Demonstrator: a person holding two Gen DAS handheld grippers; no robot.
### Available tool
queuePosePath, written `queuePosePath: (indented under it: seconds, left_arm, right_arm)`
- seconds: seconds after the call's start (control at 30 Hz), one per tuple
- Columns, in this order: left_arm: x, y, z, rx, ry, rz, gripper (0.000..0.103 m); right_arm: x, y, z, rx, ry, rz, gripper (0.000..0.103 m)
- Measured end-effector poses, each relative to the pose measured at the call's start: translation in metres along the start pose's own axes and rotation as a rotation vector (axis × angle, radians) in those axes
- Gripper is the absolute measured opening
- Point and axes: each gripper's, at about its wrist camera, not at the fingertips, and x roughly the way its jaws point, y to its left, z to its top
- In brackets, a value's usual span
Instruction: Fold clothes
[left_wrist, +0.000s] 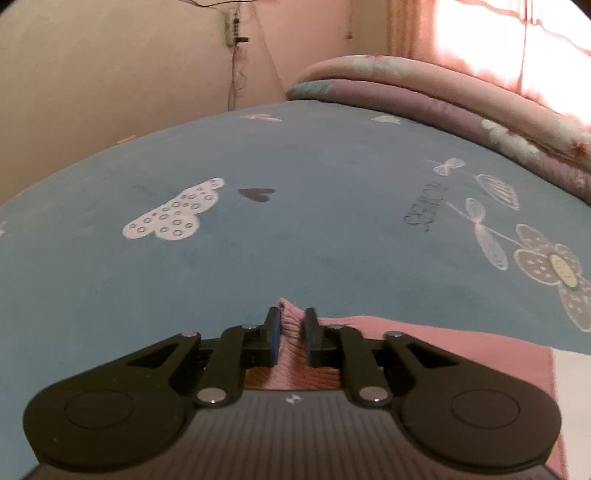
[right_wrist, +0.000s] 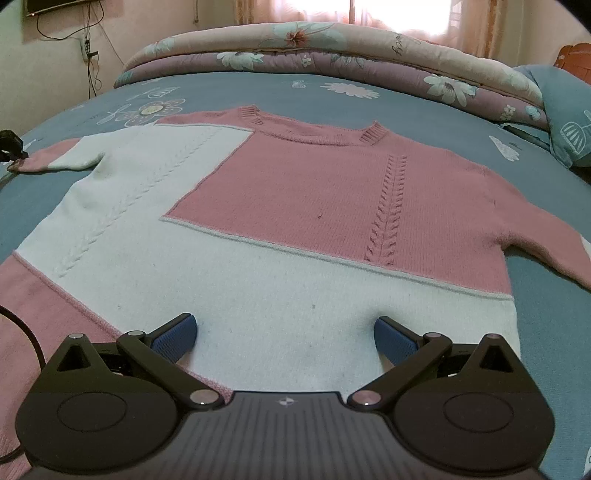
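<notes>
A: How is the left tool (left_wrist: 291, 325) seen?

B: It is seen closed on the ribbed pink cuff (left_wrist: 290, 343) of the sweater (right_wrist: 280, 229); the knit is bunched between the two pads, and its tip pokes out just past them. Beyond the cuff, only the blue bedsheet (left_wrist: 295, 221) is shown, printed with a white cloud (left_wrist: 173, 216), a dark heart (left_wrist: 256, 194) and a flower (left_wrist: 554, 266).

A: And the right tool (right_wrist: 286, 332)?

B: It is held with its jaws spread wide and nothing between them. The blue pads (right_wrist: 175, 334) are seen low over the white lower band of the sweater, near its hem; whether the knit is touched cannot be told.

A: Where is the sweater placed?

B: It is laid flat on the bed, front up, with the collar (right_wrist: 314, 125) pointed away from the right tool. A pink block is shown on the chest with a cable pattern down it, and white is shown on one shoulder and across the bottom. One sleeve (right_wrist: 55, 157) is stretched out to the left of the right wrist view, and its pink end is met there by a dark object at the frame edge. The other sleeve (right_wrist: 546, 236) is spread to the right.

A: What is seen past it?

B: A folded floral quilt (right_wrist: 332, 55) is seen along the far side of the bed, with a curtained window (right_wrist: 399, 14) behind it.
</notes>
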Motion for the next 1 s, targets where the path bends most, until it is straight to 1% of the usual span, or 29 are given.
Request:
queuePosePath:
  seconds: [0.03,0.07,0.13,0.17,0.23,0.27,0.3,0.33,0.37,0.4,0.43,0.47,0.5,0.57,0.6,0.67,0.73,0.77,0.8,0.87,0.93,1.0]
  left_arm:
    - [-0.002,0.002,0.001,-0.019,0.002,0.015,0.029]
    - [-0.004,0.004,0.002,-0.041,0.003,0.032,0.036]
    - [-0.014,0.008,0.002,-0.102,-0.02,0.057,0.038]
    - [-0.023,0.009,0.001,-0.118,-0.035,0.019,0.038]
    - [-0.032,-0.001,0.002,-0.119,-0.004,-0.15,0.046]
    - [-0.033,-0.01,0.002,-0.125,0.05,-0.262,0.054]
    - [-0.033,-0.021,0.002,-0.131,0.113,-0.368,0.056]
    - [-0.034,-0.037,0.001,-0.132,0.184,-0.483,0.056]
    - [-0.034,-0.054,0.0,-0.112,0.236,-0.567,0.059]
    - [-0.035,-0.07,-0.001,-0.085,0.282,-0.641,0.067]
    - [-0.038,-0.087,-0.003,-0.033,0.309,-0.663,0.069]
    - [-0.04,-0.105,-0.005,0.028,0.331,-0.669,0.07]
    - [-0.041,-0.114,-0.006,0.065,0.332,-0.645,0.07]
    - [-0.041,-0.128,-0.007,0.124,0.32,-0.578,0.07]
    - [-0.039,-0.128,-0.007,0.122,0.323,-0.565,0.07]
    - [-0.03,-0.111,-0.006,0.054,0.345,-0.563,0.071]
    - [-0.02,-0.084,-0.003,-0.016,0.346,-0.536,0.071]
    - [-0.013,-0.067,0.0,-0.064,0.34,-0.533,0.071]
    - [-0.008,-0.047,0.002,-0.137,0.332,-0.545,0.071]
    - [-0.001,-0.014,0.006,-0.265,0.305,-0.54,0.071]
    - [0.007,0.015,0.008,-0.345,0.291,-0.522,0.071]
    - [0.01,0.034,0.01,-0.394,0.27,-0.502,0.071]
  right_arm:
    - [0.0,0.0,0.0,0.001,0.001,0.0,0.103]
    - [0.0,0.0,0.0,0.001,0.003,0.001,0.103]
    - [-0.001,0.0,0.0,0.001,0.003,0.002,0.103]
    - [-0.001,0.0,0.0,0.0,0.003,0.001,0.103]
    - [-0.001,0.0,0.0,0.0,0.002,0.001,0.103]
    - [-0.001,0.0,0.0,0.001,0.002,0.001,0.103]
    - [-0.001,0.0,0.0,0.001,0.001,0.0,0.103]
    - [-0.001,0.0,0.0,0.0,0.001,0.0,0.103]
    - [0.0,0.0,0.0,0.0,0.001,-0.001,0.103]
    - [0.0,0.0,0.0,0.0,0.002,-0.001,0.103]
    - [0.0,0.0,0.0,0.0,0.002,-0.001,0.103]
    - [0.0,0.0,0.0,0.0,0.003,0.0,0.103]
    - [0.0,0.0,0.0,0.0,0.004,0.001,0.103]
    - [-0.001,0.0,0.001,-0.002,0.006,0.003,0.103]
    - [-0.001,0.0,0.001,-0.003,0.006,0.004,0.103]
    - [-0.001,0.0,0.001,-0.005,0.008,0.007,0.103]
    - [-0.001,-0.001,0.001,-0.005,0.011,0.008,0.103]
    - [-0.001,-0.001,0.001,-0.005,0.011,0.009,0.103]
    - [-0.001,0.0,0.001,-0.005,0.01,0.008,0.103]
    - [-0.001,0.0,0.0,-0.005,0.008,0.006,0.103]
    - [-0.001,0.001,0.0,-0.003,0.007,0.003,0.103]
    - [-0.001,0.002,0.0,-0.001,0.005,0.001,0.103]
